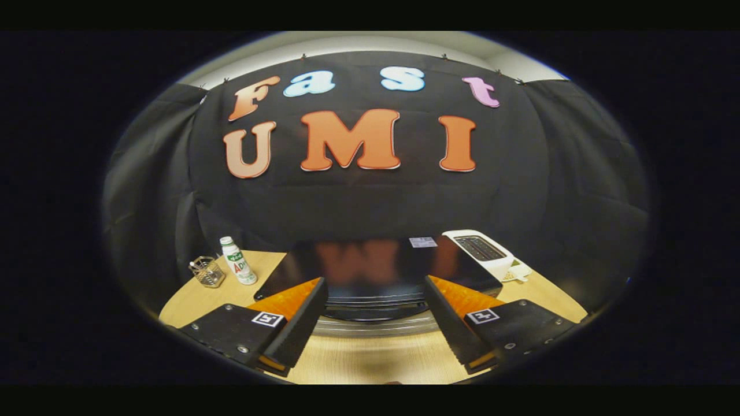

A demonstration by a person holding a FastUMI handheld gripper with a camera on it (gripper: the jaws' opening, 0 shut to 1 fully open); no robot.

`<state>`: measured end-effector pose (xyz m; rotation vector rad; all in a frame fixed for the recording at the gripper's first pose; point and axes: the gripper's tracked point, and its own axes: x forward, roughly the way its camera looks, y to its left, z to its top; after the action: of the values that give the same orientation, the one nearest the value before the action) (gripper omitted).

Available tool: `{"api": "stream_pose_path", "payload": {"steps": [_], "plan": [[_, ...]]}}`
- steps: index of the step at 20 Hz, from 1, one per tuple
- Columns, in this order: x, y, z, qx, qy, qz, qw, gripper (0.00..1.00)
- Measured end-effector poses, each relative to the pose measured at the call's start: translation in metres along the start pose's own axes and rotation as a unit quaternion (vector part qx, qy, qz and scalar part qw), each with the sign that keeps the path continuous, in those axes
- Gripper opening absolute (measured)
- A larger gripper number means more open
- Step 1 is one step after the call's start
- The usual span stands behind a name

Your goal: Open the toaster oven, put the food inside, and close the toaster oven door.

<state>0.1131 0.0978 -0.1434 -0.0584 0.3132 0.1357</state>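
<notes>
My tool (374,323) is wide open w/ nothing held, fingers either side of the black toaster oven (370,271) on the desk (370,358). White bottle (237,261) & wire basket (207,271) sit beyond my left finger.

Toaster oven (370,271): glossy black top, mirror-smooth, reflecting the wall; a bright metal band along its front edge. Table (370,358): pale wood-grain surface, smooth, low sheen. Wall (370,202): matt black cloth, creased. Bottle (238,261): white plastic with a printed label. Basket (207,271): shiny metal wire. Appliance (483,251): white plastic, dark grille. Gripper (374,323), 2 fingers spread apart: ribbed, matt inner faces.
</notes>
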Motion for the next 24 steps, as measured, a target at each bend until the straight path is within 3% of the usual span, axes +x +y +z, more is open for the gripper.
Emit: {"api": "stream_pose_path", "payload": {"steps": [8,15,24], "plan": [[0.041,0.002,-0.026,-0.031,0.042,-0.004,0.999,0.99],[0.017,0.006,-0.035,-0.016,0.062,0.032,0.997,0.99],[-0.043,0.0,-0.065,-0.009,0.036,0.02,0.999,0.99]]}}
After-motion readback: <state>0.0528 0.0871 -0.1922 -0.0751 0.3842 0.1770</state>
